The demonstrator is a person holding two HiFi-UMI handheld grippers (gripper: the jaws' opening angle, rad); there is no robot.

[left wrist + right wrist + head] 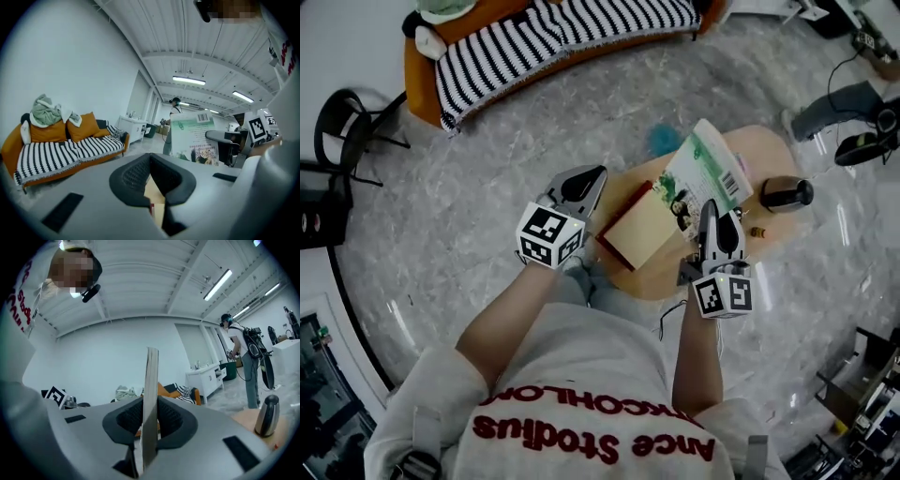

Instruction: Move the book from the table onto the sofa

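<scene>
The book (675, 202) hangs open above the round wooden table (773, 150), held up between both grippers. Its tan inside cover faces up and its green back cover (194, 138) stands upright with a barcode at the top. My left gripper (592, 183) is shut on the left cover's edge, and a tan sheet with a red rim (155, 199) shows between its pads. My right gripper (710, 214) is shut on the other half, which shows edge-on (150, 399) between its jaws. The orange sofa (553, 37) with a striped blanket lies beyond the table.
A dark flask (786, 194) lies on the table's right side, beside a small brown thing (757, 231). A blue object (661, 141) sits on the marble floor behind the table. Cushions and a green cloth (47, 112) fill the sofa's left end. A person (243, 366) stands by white cabinets.
</scene>
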